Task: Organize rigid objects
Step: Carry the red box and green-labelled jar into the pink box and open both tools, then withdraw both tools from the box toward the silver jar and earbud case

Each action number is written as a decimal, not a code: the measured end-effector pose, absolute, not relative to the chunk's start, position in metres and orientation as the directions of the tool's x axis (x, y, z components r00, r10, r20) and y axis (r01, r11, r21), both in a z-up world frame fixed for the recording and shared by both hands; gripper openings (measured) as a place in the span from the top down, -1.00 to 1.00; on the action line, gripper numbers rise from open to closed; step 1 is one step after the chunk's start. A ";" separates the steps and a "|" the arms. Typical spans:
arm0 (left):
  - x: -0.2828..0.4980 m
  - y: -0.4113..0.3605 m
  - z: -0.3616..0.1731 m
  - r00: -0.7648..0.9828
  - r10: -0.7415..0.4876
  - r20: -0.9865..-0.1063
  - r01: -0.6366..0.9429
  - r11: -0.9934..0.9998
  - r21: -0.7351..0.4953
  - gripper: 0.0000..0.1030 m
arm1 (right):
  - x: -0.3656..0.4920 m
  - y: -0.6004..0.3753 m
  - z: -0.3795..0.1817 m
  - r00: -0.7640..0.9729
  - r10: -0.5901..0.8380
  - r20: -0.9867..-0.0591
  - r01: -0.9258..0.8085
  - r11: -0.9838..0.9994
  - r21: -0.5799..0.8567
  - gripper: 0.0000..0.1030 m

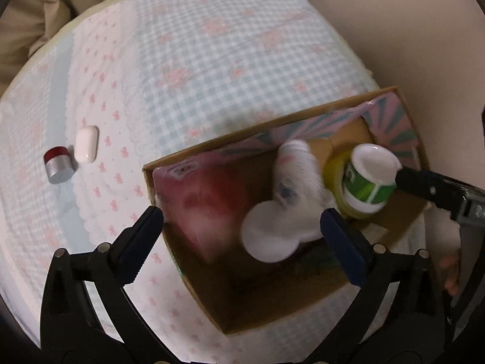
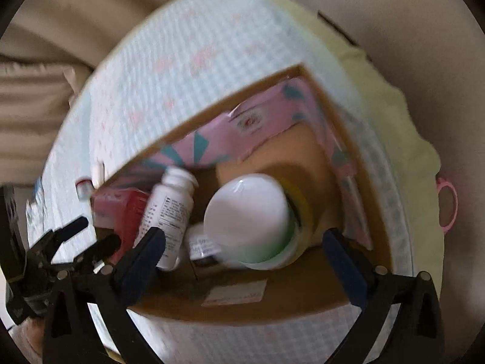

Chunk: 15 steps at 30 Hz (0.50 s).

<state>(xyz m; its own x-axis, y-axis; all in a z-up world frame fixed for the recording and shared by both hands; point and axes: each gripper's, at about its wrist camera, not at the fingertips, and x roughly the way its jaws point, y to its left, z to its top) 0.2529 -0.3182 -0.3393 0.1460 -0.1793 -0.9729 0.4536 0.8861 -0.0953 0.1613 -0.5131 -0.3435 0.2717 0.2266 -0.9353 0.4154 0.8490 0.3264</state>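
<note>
Open brown cardboard box (image 1: pixel 291 309) with a pink-and-teal printed lining is sitting on the bed's blue-gingham and pink-bow quilt (image 1: pixel 188 60).

Left claw (image 1: pixel 242 244) is hovering over the box's left half, fingers spread wide, pinching nothing. Right claw (image 2: pixel 244 250) is also spread wide over the box, nothing between its fingers; in the left view one of its black fingers (image 1: pixel 424 183) is reaching in from the right, touching or just beside the rim of the white-lidded green-and-white tub (image 1: pixel 368 179) — cannot tell which.

Inside the box:
- the tub is sitting on a yellow tape roll (image 1: pixel 333 171) near the far right corner
- white plastic bottle with a printed label (image 2: pixel 169 212) is lying tilted mid-box, blurred in the left view
- red-and-pink carton (image 1: pixel 206 203) is leaning against the left wall
- a second small white labelled container (image 2: pixel 201 244) is wedged between bottle and tub

Crowded: bottle and tub are blocking most of the floor.

Outside, well left of the box: small silver jar with a red cap (image 1: pixel 59 166) just beside a white rounded case (image 1: pixel 87 148), both lying on the quilt.
</note>
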 end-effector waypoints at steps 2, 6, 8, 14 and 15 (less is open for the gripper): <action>0.247 -0.313 -0.332 0.163 -0.175 -0.971 0.460 0.884 -0.082 -1.00 | 0.154 -0.515 -0.338 0.286 0.222 -0.932 0.422 0.844 0.330 -1.00; 0.235 -0.299 -0.319 0.190 -0.178 -0.965 0.444 0.893 -0.078 -1.00 | 0.140 -0.511 -0.333 0.280 0.216 -0.935 0.403 0.858 0.319 -1.00; 0.229 -0.289 -0.312 0.200 -0.188 -0.962 0.422 0.902 -0.089 -1.00 | 0.134 -0.507 -0.329 0.289 0.203 -0.936 0.393 0.866 0.309 -1.00; 0.212 -0.263 -0.287 0.252 -0.191 -0.949 0.374 0.923 -0.086 -1.00 | 0.126 -0.500 -0.312 0.327 0.197 -0.924 0.371 0.873 0.317 -1.00; 0.209 -0.258 -0.282 0.259 -0.189 -0.947 0.369 0.926 -0.084 -1.00 | 0.125 -0.498 -0.308 0.337 0.193 -0.922 0.366 0.875 0.317 -1.00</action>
<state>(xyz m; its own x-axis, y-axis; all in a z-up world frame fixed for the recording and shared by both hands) 0.2086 -0.2579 -0.2820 0.2586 -0.1887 -0.9474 0.3688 0.9257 -0.0838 0.1250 -0.4979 -0.3085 0.3367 0.1935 -0.9215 0.3657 0.8750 0.3173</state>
